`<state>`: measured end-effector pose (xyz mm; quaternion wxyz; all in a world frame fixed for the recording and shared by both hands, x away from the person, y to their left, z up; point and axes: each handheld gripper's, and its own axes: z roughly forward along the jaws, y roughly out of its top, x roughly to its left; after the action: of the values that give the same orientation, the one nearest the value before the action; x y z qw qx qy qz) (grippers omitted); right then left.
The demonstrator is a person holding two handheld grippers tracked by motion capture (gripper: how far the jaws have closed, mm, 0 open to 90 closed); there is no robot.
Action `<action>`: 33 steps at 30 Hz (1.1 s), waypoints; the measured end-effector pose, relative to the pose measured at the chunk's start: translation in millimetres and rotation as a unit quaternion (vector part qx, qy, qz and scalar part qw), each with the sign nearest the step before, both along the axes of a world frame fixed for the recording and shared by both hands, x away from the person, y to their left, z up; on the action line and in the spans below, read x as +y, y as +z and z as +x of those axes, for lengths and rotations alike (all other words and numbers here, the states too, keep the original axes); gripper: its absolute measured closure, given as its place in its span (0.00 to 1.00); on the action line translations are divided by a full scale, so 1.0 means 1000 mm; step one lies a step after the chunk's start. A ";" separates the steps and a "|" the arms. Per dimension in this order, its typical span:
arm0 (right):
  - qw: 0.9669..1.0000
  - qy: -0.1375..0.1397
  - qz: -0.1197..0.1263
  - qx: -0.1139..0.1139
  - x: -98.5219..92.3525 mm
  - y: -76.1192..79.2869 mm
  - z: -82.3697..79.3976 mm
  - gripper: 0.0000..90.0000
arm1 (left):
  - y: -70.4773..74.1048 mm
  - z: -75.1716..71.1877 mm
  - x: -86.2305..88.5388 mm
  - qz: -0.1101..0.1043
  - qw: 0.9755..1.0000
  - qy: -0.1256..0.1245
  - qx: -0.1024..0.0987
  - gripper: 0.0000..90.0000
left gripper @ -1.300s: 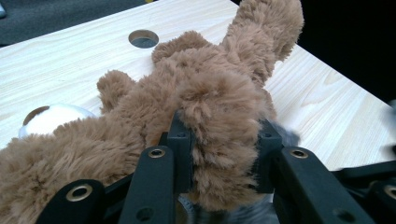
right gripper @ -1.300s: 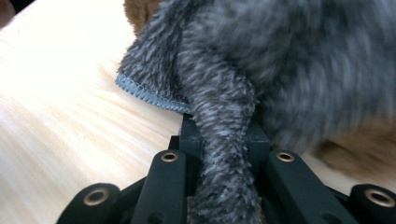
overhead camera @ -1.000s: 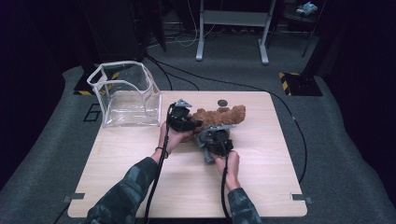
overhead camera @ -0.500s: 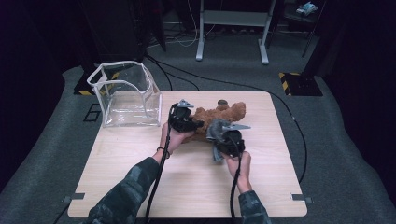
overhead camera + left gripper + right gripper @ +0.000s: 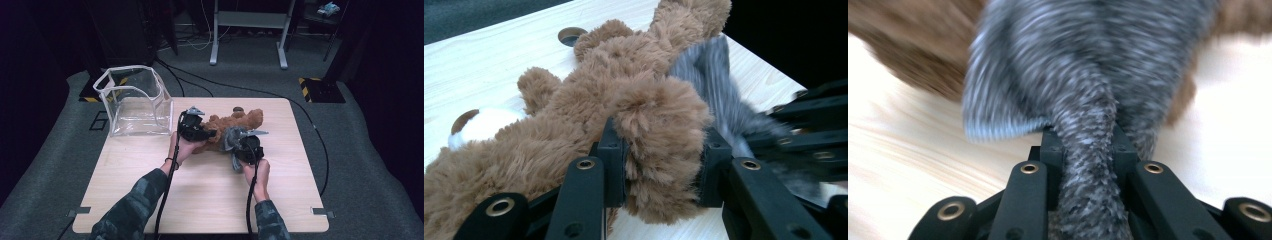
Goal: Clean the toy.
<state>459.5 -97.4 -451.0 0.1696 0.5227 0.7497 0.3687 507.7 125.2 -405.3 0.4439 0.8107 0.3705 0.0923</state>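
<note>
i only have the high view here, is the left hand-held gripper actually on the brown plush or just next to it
Observer: On it. In the left gripper view the left hand-held gripper has a brown limb of the plush bear between its pads, though its jaws have just been opening a little.
Operator: and the right one, what is that grey thing
Observer: A grey knitted cloth. The right hand-held gripper is shut on a bunched strip of it.
Operator: is the grey cloth on the bear
Observer: In the left gripper view the cloth lies against the bear's far side; whether it wraps it I cannot tell.
</note>
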 end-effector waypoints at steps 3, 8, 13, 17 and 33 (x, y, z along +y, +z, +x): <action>0.998 0.028 0.034 -0.034 0.015 0.028 -0.004 0.84 | 0.002 -0.001 -0.001 0.001 1.000 -0.001 0.000 0.72; 0.998 0.044 0.039 -0.034 0.033 0.033 0.005 0.84 | 0.002 0.000 0.000 0.006 1.000 -0.002 0.000 0.72; 0.999 0.014 0.036 0.001 0.021 0.007 0.019 0.84 | 0.004 -0.002 0.003 -0.003 1.000 -0.003 0.002 0.67; 0.999 0.009 0.035 0.001 0.016 0.006 0.016 0.84 | 0.007 -0.004 0.005 0.001 1.000 -0.001 -0.003 0.64; 0.996 0.065 0.039 -0.048 0.048 0.026 -0.012 0.84 | 0.012 -0.002 0.005 0.002 1.000 0.010 -0.006 0.71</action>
<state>447.9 -49.0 -424.9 0.1607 0.4611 0.7580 0.4325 505.5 130.0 -392.9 0.4438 0.8070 0.3758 0.1026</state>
